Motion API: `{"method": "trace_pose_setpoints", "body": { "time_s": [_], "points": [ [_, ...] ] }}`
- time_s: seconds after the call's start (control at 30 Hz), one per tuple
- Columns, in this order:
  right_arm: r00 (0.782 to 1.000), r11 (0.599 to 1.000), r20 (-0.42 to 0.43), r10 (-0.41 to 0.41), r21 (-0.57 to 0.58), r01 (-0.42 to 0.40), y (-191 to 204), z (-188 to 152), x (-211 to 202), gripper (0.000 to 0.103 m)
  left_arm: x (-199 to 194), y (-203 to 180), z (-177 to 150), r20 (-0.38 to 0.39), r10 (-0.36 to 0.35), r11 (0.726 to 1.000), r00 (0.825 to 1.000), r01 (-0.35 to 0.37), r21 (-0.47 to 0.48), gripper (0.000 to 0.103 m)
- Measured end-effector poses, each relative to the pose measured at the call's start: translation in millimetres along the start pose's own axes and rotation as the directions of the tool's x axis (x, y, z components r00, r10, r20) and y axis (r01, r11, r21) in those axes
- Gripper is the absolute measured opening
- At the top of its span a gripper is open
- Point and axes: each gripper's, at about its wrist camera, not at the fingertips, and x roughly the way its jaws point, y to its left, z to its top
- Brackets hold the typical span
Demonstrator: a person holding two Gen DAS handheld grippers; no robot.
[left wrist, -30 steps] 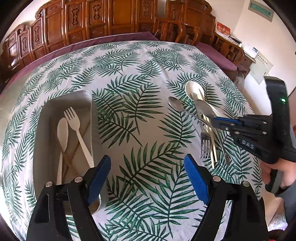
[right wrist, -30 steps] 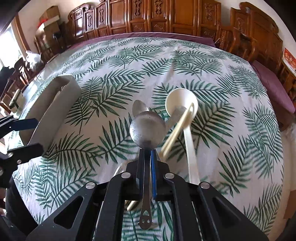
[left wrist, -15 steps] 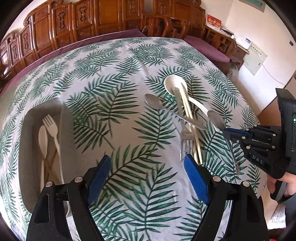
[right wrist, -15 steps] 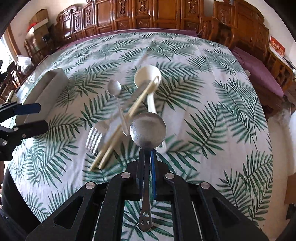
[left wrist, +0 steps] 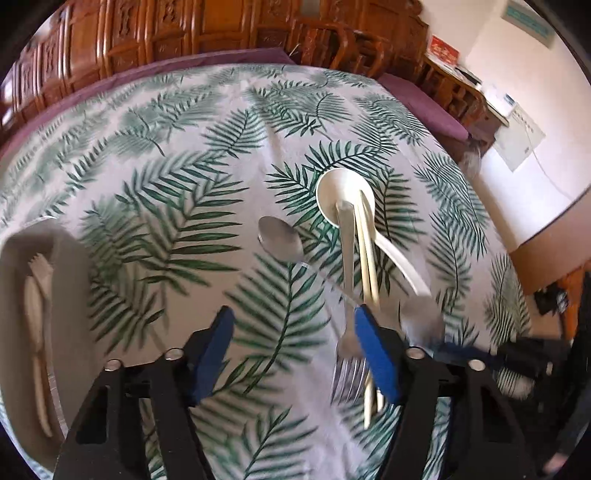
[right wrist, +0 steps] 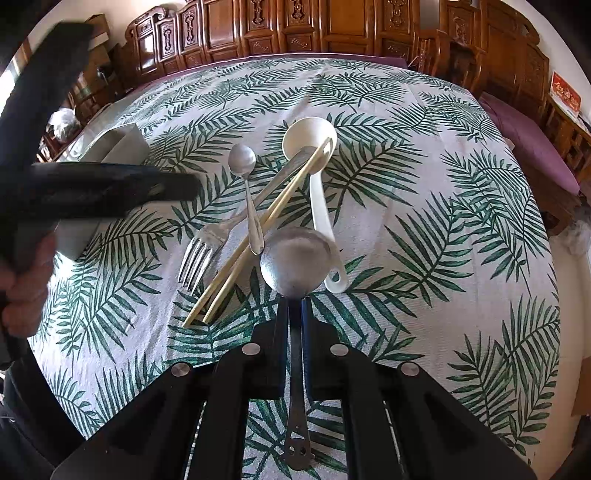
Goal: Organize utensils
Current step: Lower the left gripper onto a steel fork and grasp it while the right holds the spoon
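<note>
Steel fork (left wrist: 349,363) at 3 o'clock off left gripper (left wrist: 295,350), jaws closing, nothing between them; long axis toward 12, chopsticks (left wrist: 365,266) alongside, tray (left wrist: 70,295) at 9. Right view: right gripper (right wrist: 294,317) clamped on metal ladle (right wrist: 295,266); pile at 11; left nearer.

A woven, matt cloth (right wrist: 424,184) printed with green fern leaves covers the table. On it lie a dull brushed-metal fork (right wrist: 207,243), a shinier small metal spoon (right wrist: 242,159), pale matt wooden chopsticks (right wrist: 258,240) and a smooth white plastic ladle (right wrist: 309,137). Beyond the cloth, carved cabinets (right wrist: 280,26) of glossy varnished wood.
</note>
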Motion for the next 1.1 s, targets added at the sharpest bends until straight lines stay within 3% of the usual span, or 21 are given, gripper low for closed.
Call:
{"method": "trace_pose_setpoints", "body": {
  "time_s": [0.27, 0.63, 0.77, 0.9, 0.93, 0.97, 1.1],
  "points": [
    [1.0, 1.0, -0.012, 0.002, 0.008, -0.002, -1, -8, 7, 0.008, 33, -3, 16, -0.073, -0.053, 0.994, 0.996, 0.045, -0.103, 0.035],
    [1.0, 0.999, 0.004, 0.021, 0.029, -0.022, -3, -11, 8, 0.008, 43, -17, 26, -0.1, 0.031, 0.996, 0.994, -0.039, -0.08, 0.034],
    [1.0, 0.999, 0.008, 0.02, 0.032, -0.021, -4, -14, 7, 0.008, 43, -22, 25, -0.127, 0.053, 0.996, 0.991, -0.06, -0.059, 0.027],
    [1.0, 0.999, 0.009, 0.018, 0.028, -0.018, -3, -15, 7, 0.008, 45, -25, 25, -0.138, 0.07, 0.996, 0.988, -0.077, -0.047, 0.026],
    [1.0, 1.0, 0.008, 0.015, 0.022, -0.015, -2, -15, 7, 0.008, 46, -26, 25, -0.14, 0.079, 0.996, 0.987, -0.085, -0.039, 0.025],
    [1.0, 1.0, 0.007, 0.012, 0.018, -0.012, -2, -15, 8, 0.008, 47, -27, 25, -0.142, 0.069, 0.997, 0.988, -0.075, -0.034, 0.015],
    [1.0, 1.0, 0.001, 0.003, 0.002, -0.003, 0, -17, 7, 0.008, 45, -28, 26, -0.136, 0.063, 0.998, 0.989, -0.066, -0.023, 0.009]
  ]
}}
